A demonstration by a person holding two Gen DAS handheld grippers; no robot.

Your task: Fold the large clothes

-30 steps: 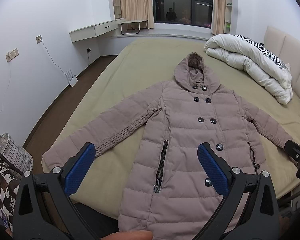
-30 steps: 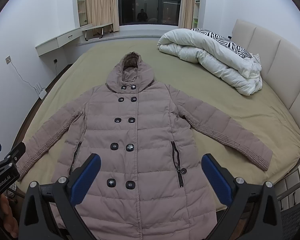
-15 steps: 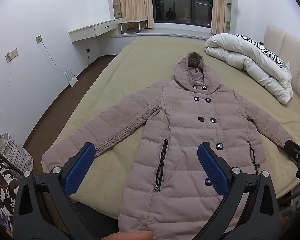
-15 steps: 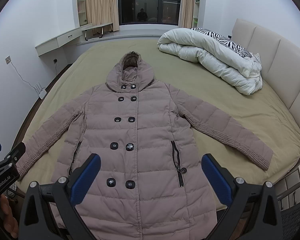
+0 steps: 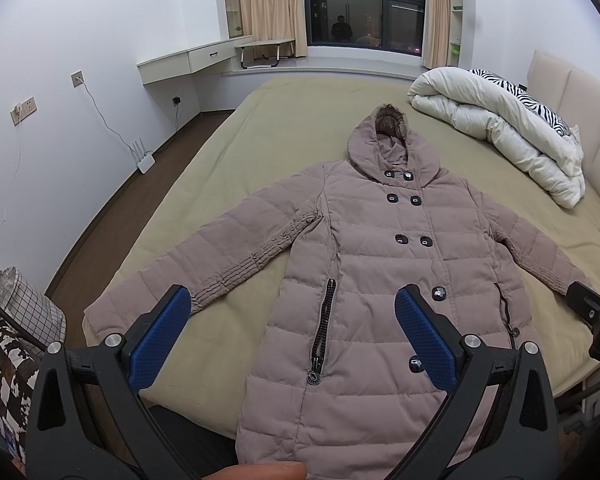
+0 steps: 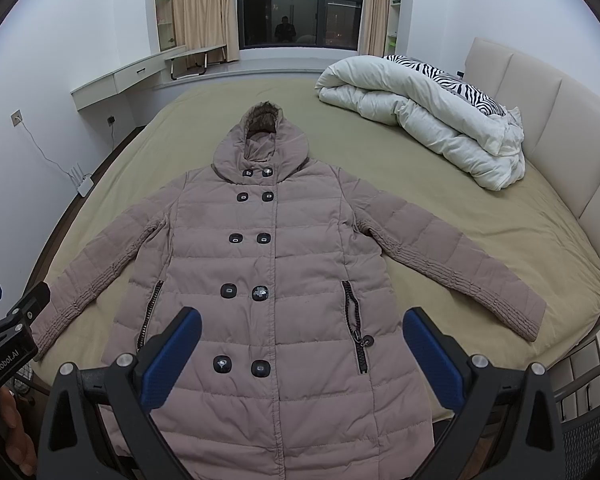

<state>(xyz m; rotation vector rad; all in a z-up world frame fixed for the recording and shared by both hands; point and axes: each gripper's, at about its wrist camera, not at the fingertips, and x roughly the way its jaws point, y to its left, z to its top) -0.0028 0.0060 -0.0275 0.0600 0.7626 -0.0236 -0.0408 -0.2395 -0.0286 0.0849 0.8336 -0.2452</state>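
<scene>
A long taupe hooded puffer coat [image 5: 384,256] [image 6: 268,264] lies flat and face up on the bed, buttoned, both sleeves spread out to the sides, hem hanging over the near edge. My left gripper [image 5: 292,312] hovers open above the coat's left pocket zip and lower front. Over the lower front near the bottom buttons, my right gripper [image 6: 300,336] is held open as well. Neither touches the coat. Each gripper shows at the side edge of the other's view.
The bed has an olive sheet [image 6: 480,216] and a padded headboard [image 6: 548,112] on the right. A rolled white duvet with a zebra pillow [image 6: 432,116] lies at the far right. On the left: floor, a router [image 5: 145,160], a checked basket [image 5: 28,312].
</scene>
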